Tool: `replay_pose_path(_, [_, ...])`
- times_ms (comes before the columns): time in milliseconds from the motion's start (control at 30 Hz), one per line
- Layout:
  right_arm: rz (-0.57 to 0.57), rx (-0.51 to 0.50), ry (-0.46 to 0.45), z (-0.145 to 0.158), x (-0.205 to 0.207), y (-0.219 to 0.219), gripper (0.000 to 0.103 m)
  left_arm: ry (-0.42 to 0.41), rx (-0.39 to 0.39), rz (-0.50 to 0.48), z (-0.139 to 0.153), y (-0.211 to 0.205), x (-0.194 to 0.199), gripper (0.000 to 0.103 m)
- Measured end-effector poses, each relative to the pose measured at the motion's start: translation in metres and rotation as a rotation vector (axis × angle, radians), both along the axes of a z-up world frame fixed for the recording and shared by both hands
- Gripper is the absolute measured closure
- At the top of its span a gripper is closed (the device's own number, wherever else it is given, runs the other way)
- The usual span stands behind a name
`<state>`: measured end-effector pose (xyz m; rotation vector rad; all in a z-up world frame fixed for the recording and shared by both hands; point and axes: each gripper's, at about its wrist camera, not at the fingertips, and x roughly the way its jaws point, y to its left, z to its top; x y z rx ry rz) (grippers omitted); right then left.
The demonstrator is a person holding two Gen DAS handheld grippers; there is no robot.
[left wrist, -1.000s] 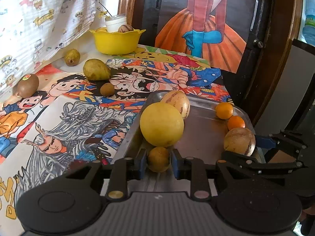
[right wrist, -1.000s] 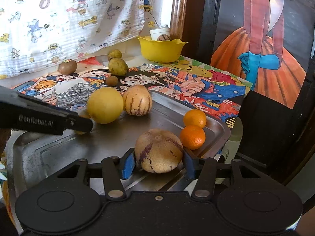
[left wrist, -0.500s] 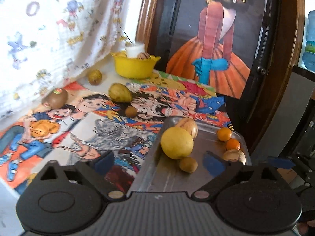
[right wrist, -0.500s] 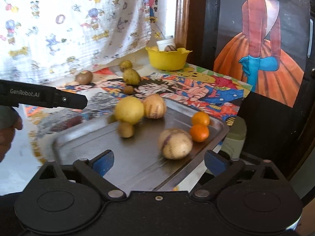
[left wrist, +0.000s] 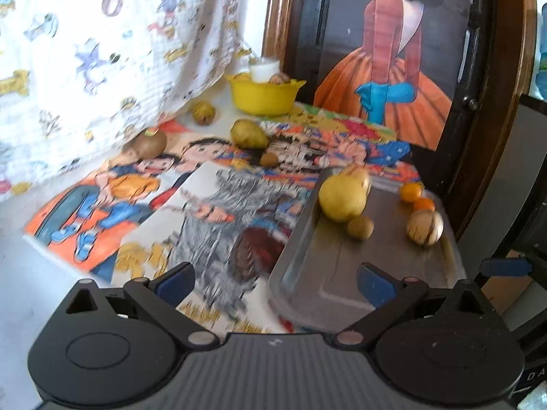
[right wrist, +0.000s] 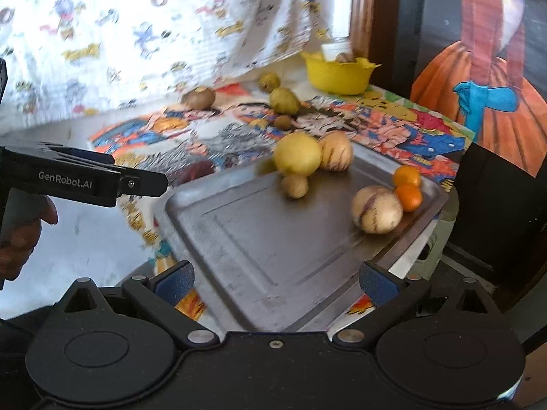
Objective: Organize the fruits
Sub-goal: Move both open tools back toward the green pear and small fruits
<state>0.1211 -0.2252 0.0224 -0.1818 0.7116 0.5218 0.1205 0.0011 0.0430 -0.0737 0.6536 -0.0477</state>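
A steel tray [right wrist: 273, 246] lies on the table with fruit at its far end. On it are a big yellow fruit [right wrist: 297, 153], a striped melon [right wrist: 336, 152], a small brown fruit [right wrist: 294, 185], a round striped fruit [right wrist: 376, 209] and two oranges [right wrist: 407, 186]. My right gripper [right wrist: 276, 281] hangs open and empty above the tray's near end. My left gripper [left wrist: 273, 283] is open and empty over the tray's [left wrist: 328, 273] near left corner. The small brown fruit [left wrist: 360, 227] and round striped fruit [left wrist: 425, 228] rest free on the tray.
Off the tray, on the cartoon mat, lie a pear [left wrist: 248, 134], a small kiwi [left wrist: 269, 159], a stickered kiwi [left wrist: 148, 143] and another fruit [left wrist: 204, 112]. A yellow bowl [left wrist: 265, 97] stands at the back. A printed cloth hangs on the left, a dark cabinet on the right.
Both grippers opened and let go: the left of the small brown fruit, the right of the round striped fruit. Both drew back and up from the tray.
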Motion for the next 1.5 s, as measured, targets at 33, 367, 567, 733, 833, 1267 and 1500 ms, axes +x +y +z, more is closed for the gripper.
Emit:
replay_pose_path(33, [0.008,-0.006,0.006,-0.001,-0.001,0.003,0.001,0.008,0.002,0.005,-0.001,0.002,-0.003,0.001])
replay_pose_path(367, [0.110,-0.060,-0.015,0.008,-0.001,0.026,0.001,0.108,0.033,0.062,-0.012,0.022,-0.009,0.001])
replay_pose_path(567, [0.160,-0.039,-0.089,0.031,0.019,0.033,0.001,0.120,0.074,0.101,-0.008,0.039,-0.006,0.001])
replay_pose_path(733, [0.174,-0.035,-0.141,0.044,0.044,0.034,0.001,0.103,0.094,0.139,0.000,0.052,0.003,0.001])
replay_pose_path(833, [0.165,-0.027,-0.167,0.051,0.060,0.030,0.001,0.090,0.097,0.156,0.004,0.059,0.011,0.001])
replay_pose_path(1267, [0.047,0.063,-0.174,0.059,0.124,-0.004,0.001,0.056,0.095,0.141,0.008,0.054,0.050,0.001])
replay_pose_path(1500, [0.037,0.074,-0.133,0.051,0.160,-0.013,0.001,0.043,0.100,0.086,0.007,0.039,0.082,0.001])
